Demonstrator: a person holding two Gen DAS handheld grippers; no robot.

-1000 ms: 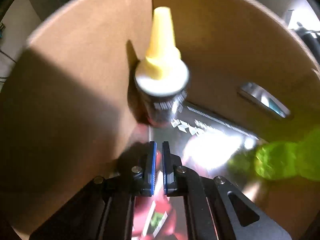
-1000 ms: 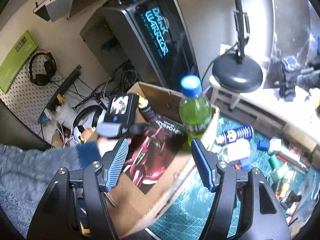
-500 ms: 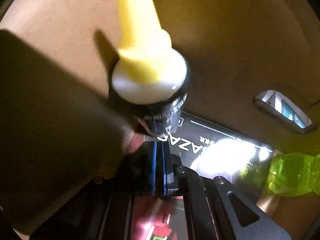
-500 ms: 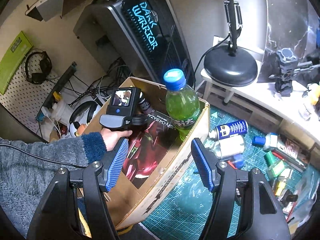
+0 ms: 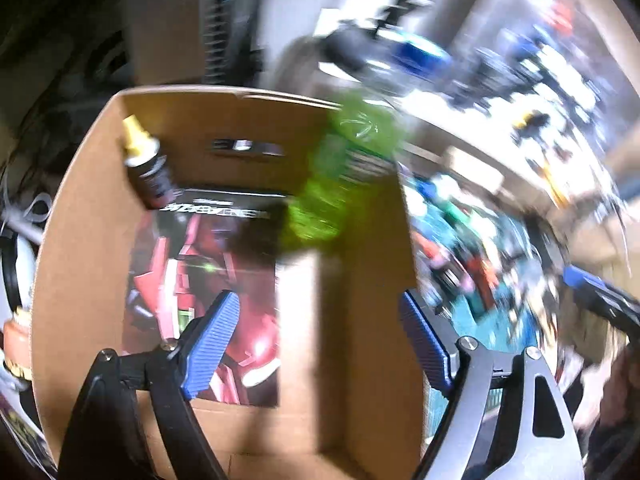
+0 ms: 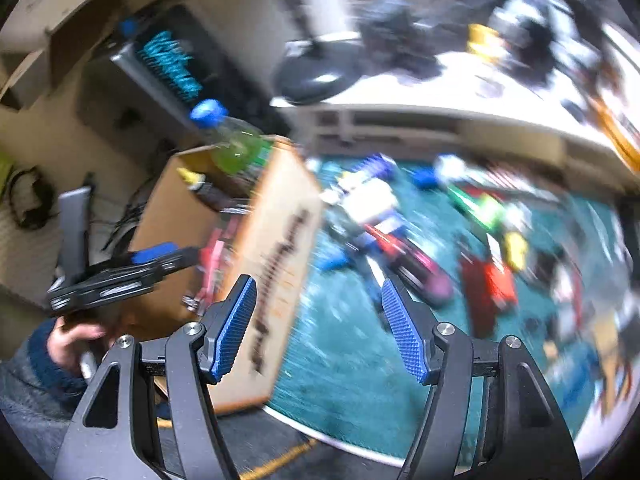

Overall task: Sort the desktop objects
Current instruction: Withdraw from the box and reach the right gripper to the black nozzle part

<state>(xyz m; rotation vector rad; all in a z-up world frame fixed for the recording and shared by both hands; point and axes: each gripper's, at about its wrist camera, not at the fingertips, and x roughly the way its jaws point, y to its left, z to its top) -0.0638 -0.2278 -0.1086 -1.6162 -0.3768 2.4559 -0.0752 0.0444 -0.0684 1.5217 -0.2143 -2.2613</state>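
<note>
Cluttered teal-mat tabletop (image 6: pixel 352 360); brown cardboard box (image 5: pixel 84 216) holds yellow-capped black bottle (image 5: pixel 146 168); left gripper (image 5: pixel 320 344) jaws opening, empty; right gripper (image 6: pixel 316 328) jaws apart, empty.

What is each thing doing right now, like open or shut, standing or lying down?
Cardboard box: open at the top.
Green soda bottle: standing in the box, blue cap on.
Yellow-nozzle bottle: leaning in the box corner, tip on.
Red picture box: lying flat on the box floor.
Left gripper: jaws opening, nothing between them.
Right gripper: open, empty.

Both fisheye views are heavily motion-blurred with dark curved edges; the box (image 5: pixel 96 240) interior is dim and shadowed.
</note>
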